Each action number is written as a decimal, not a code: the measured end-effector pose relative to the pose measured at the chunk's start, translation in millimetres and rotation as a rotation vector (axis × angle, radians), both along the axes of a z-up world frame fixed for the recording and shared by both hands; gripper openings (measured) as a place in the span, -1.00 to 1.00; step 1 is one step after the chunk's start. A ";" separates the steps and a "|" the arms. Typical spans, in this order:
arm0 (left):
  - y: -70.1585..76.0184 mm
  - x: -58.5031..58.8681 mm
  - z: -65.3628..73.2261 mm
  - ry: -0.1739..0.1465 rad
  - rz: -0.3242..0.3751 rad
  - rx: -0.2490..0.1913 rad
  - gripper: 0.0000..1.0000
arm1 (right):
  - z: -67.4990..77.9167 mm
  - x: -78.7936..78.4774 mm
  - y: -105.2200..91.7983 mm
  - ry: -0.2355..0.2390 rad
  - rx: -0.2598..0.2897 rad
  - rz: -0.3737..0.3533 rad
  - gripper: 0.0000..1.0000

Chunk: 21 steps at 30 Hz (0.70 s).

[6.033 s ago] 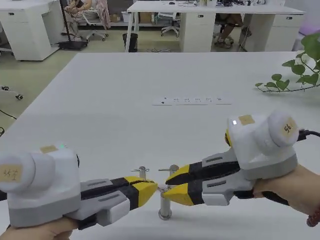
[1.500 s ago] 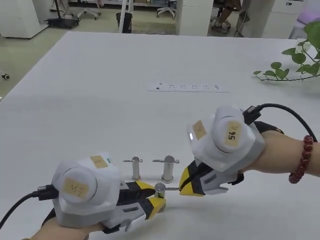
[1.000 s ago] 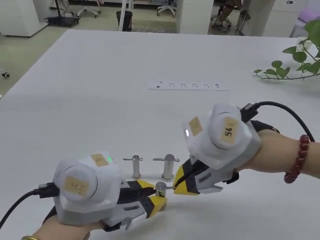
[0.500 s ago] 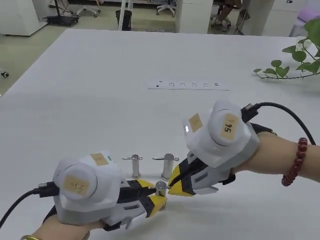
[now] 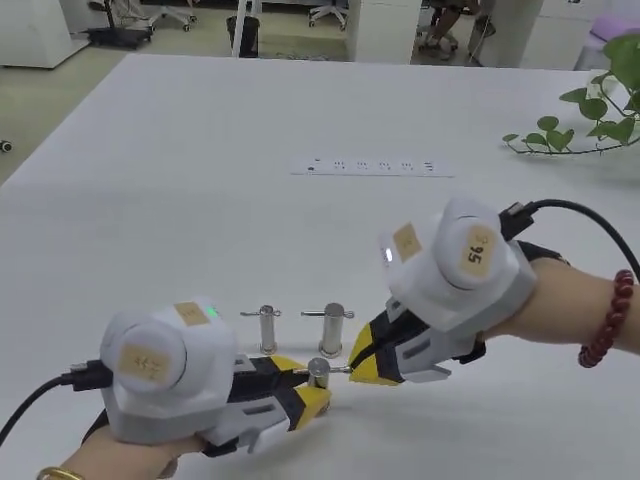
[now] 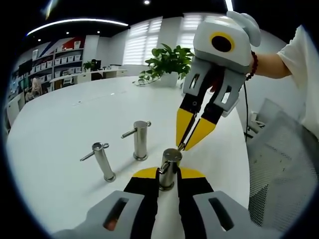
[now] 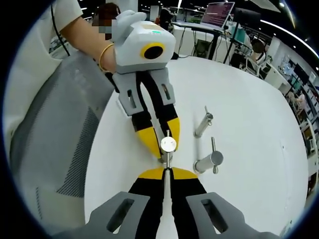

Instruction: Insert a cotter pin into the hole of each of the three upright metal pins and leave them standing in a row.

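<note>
- The left gripper [image 5: 308, 388] sits in the lower left of the head view. Its yellow jaws are squeezed in close around the near metal pin [image 5: 319, 372]. That pin stands straight up on the white table [image 5: 200, 200].
- The right gripper [image 5: 357, 370] comes in from the right side of the head view. Its jaws are pinched tight on a thin cotter pin [image 5: 340, 369].
- The cotter pin lies flat, and its tip is at the top of the near metal pin. I cannot tell if it is inside the hole.
- In the right gripper view, the cotter pin [image 7: 167, 162] runs up the middle, from the jaws to the round top of the near metal pin [image 7: 168, 145].
- Two more pins stand just behind, in the lower middle of the head view: the left back pin [image 5: 267, 332] and the right back pin [image 5: 333, 330].
- Each back pin has a thin bar [image 5: 248, 313] sticking out sideways near its top.
- A power strip [image 5: 370, 166] lies flat higher up in the head view.
- A green plant [image 5: 600, 110] is in the upper right corner.
</note>
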<state>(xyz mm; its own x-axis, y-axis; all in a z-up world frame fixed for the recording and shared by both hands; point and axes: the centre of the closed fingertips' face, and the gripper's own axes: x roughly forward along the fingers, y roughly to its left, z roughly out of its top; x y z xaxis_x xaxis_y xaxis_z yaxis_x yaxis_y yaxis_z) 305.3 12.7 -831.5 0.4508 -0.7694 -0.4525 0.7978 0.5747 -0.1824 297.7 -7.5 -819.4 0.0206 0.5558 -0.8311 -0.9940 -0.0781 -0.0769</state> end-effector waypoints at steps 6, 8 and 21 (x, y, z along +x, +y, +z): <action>0.3 0.4 -1.0 0.017 0.007 -0.019 -0.75 | 0.6 -0.1 5.8 0.003 0.015 -0.004 -0.90; 0.3 0.5 -1.4 0.022 0.009 -0.024 -0.75 | 0.5 0.4 7.6 0.001 0.018 -0.004 -0.90; 0.0 0.5 -2.4 0.039 0.010 -0.033 -0.75 | 0.1 0.7 11.9 0.008 0.039 -0.026 -0.90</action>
<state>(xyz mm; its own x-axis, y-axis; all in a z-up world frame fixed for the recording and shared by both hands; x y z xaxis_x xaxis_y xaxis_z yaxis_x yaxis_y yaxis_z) 305.8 12.7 -834.0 0.4413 -0.7796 -0.4443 0.7840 0.5759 -0.2317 298.3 4.4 -819.3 0.0285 0.5874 -0.8088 -0.9962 -0.0496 -0.0712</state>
